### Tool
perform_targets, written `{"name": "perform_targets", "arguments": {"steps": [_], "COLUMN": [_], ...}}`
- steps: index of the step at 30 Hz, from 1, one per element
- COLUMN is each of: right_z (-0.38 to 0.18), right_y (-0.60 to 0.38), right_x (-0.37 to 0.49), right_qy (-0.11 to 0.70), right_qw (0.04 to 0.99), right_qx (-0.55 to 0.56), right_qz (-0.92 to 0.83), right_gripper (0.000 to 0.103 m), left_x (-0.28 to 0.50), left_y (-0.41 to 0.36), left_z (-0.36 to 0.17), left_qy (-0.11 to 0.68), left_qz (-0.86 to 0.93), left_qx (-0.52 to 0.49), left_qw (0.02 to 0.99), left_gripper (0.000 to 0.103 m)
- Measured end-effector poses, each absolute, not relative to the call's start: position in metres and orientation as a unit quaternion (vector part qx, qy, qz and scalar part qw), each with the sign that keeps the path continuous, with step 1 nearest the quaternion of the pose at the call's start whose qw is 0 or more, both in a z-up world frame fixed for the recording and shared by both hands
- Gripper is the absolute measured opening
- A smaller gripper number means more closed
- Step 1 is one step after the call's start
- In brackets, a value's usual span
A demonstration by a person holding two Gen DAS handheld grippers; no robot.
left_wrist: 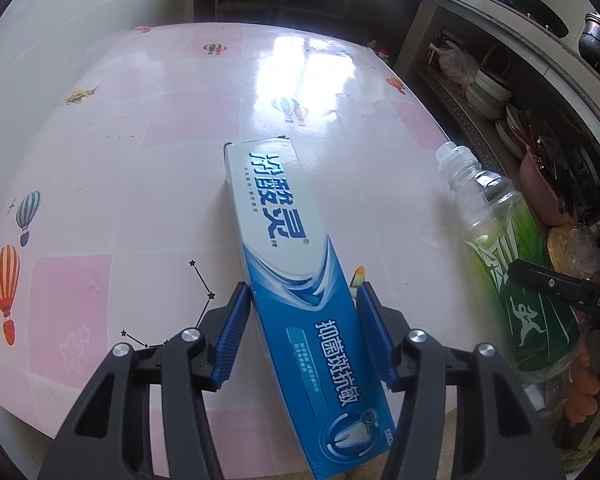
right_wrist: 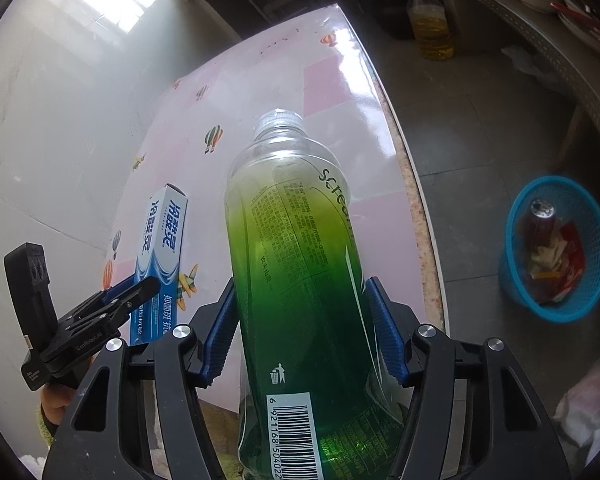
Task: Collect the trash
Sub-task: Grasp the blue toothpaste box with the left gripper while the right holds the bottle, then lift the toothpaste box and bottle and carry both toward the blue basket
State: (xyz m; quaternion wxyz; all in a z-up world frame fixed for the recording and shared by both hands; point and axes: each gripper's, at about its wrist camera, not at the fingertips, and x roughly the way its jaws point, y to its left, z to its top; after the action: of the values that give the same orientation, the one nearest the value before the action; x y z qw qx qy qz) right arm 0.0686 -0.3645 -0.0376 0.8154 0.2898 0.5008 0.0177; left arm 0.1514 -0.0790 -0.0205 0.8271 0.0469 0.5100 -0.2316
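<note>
A table (left_wrist: 148,128) wears a glossy pink-and-white checked cover printed with hot-air balloons, small planes and a star pattern, and it stands against a pale tiled wall (right_wrist: 40,120). Beside it, across a grey tiled floor (right_wrist: 480,128), a shelf (left_wrist: 452,100) holds stacked bowls (left_wrist: 488,92), a white plastic bag (left_wrist: 456,60) and a pink tub (left_wrist: 540,184) of utensils, with dark pots (left_wrist: 540,8) on the counter above. A large jug of yellow oil (right_wrist: 430,24) with a red cap stands on the floor near the table's far corner.
</note>
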Motion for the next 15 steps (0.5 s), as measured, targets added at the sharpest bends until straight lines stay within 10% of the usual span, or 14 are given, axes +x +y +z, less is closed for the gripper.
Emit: {"name": "perform_targets", "arguments": {"steps": [15], "right_z": [-0.0394], "right_y": [-0.3597], "right_x": [0.0707], "right_qy": [0.521], "right_qw": [0.808], "right_qx": [0.274], "right_qz": [0.031], "right_gripper": [0.061], "left_x": [0.1498], "left_y": [-0.0709], "left_z": [-0.0170], "left_qy": [0.505], "left_qz": [-0.230], "left_qx": [0.044], "left_qw": [0.830], "left_gripper": [0.049]}}
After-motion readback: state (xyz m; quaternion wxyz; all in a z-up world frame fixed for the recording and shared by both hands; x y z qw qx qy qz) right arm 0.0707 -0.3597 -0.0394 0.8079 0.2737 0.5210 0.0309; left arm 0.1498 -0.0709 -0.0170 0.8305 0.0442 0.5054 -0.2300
